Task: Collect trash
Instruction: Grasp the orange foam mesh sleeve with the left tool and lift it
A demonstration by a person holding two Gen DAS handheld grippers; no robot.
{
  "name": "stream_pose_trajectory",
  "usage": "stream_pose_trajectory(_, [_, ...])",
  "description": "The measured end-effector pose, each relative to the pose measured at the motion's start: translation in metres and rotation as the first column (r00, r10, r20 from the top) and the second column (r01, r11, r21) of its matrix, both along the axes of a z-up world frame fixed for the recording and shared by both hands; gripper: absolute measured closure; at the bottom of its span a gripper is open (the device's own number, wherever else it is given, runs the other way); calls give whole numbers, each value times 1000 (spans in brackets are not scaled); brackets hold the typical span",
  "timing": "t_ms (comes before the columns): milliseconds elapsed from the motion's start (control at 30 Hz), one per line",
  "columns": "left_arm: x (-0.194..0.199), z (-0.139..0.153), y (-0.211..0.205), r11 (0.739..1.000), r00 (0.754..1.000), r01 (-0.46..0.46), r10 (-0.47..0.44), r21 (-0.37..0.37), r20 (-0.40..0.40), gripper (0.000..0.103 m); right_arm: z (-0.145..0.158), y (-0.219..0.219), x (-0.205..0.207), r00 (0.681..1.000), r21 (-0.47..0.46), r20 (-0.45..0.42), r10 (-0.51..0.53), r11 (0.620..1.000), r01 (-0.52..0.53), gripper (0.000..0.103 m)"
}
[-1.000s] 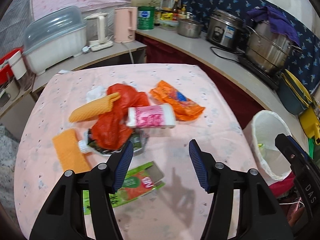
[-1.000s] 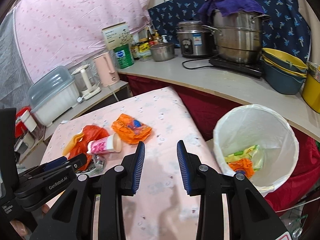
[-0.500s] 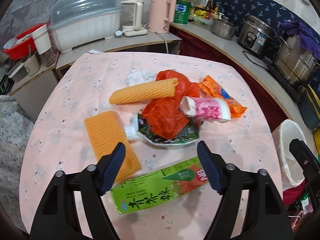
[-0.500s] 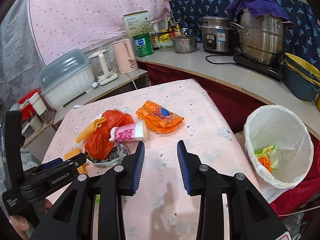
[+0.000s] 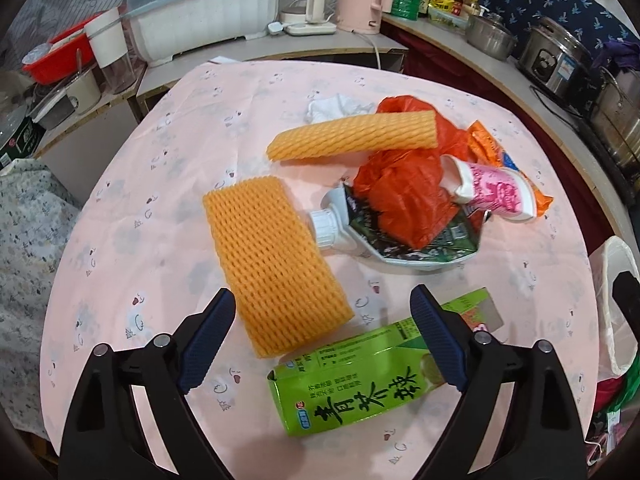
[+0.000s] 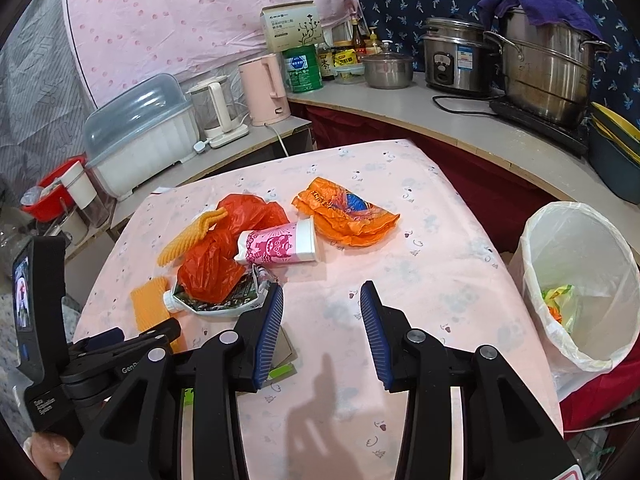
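Note:
Trash lies on the pink tablecloth point(image 5: 160, 184). A flat orange foam net point(image 5: 276, 268) and a green tea carton point(image 5: 376, 376) lie between the fingers of my open, empty left gripper point(image 5: 324, 336). Beyond are a rolled foam net point(image 5: 352, 136), a red plastic bag point(image 5: 404, 192), a crushed pouch with a white cap point(image 5: 332, 228), a pink paper cup point(image 5: 496, 192) and an orange wrapper point(image 6: 348, 212). My right gripper point(image 6: 322, 332) is open and empty above the table's near part. The white-lined bin point(image 6: 576, 280) stands to the right and holds some scraps.
A curved counter point(image 6: 460, 128) behind holds pots, a rice cooker, kettles, a dish rack and jars. A red cloth hangs below it between table and bin. The left gripper's body point(image 6: 40, 328) shows at the left of the right wrist view.
My left gripper has swung left and dropped closer to the table, now framing the flat foam net and green carton, with its jaws wider. My right gripper has turned slightly left toward the trash pile.

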State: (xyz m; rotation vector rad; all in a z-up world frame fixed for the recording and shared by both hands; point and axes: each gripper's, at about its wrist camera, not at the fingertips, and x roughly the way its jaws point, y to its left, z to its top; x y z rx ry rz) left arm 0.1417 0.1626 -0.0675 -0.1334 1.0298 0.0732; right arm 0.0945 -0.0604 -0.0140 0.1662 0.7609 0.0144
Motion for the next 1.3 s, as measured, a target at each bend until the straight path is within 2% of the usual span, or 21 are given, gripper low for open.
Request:
stream_pose_trajectory(267, [11, -25, 11, 999, 997, -32, 31, -19, -76, 18, -13, 6, 14, 999, 1, -33, 8, 1000, -8, 64])
stream_pose_trajectory(433, [17, -38, 21, 997, 993, -44, 37, -58, -115, 21, -23, 12, 22, 998, 1, -53, 15, 1000, -15, 64])
stream_pose_trajectory(567, [17, -39, 26, 997, 993, -44, 36, -70, -109, 34, -27, 18, 28, 998, -2, -65, 23, 1000, -24, 64])
stream_pose_trajectory(633, [17, -38, 29, 995, 994, -43, 34, -87, -102, 44, -29, 19, 31, 997, -2, -68, 26, 1000, -26, 64])
stream_pose_trajectory(700, [18, -36, 32, 994, 994, -41, 31, -104, -101, 62, -30, 22, 32, 997, -2, -71, 28, 1000, -28, 64])
stream_pose_trajectory(833, [20, -29, 37, 991, 996, -35, 25, -130, -80, 82, -29, 24, 35, 997, -6, -69, 29, 1000, -30, 64])
stream_pose_trajectory(1100, [16, 10, 38, 994, 999, -25, 28, -109, 26, 84, -23, 12, 44, 999, -9, -49, -6, 1000, 5, 64])
stream_pose_trajectory(1300, [22, 42, 34, 992, 995, 2, 11, -123, 102, 84, -20, -13, 68, 997, 12, -34, -64, 998, 64, 64])
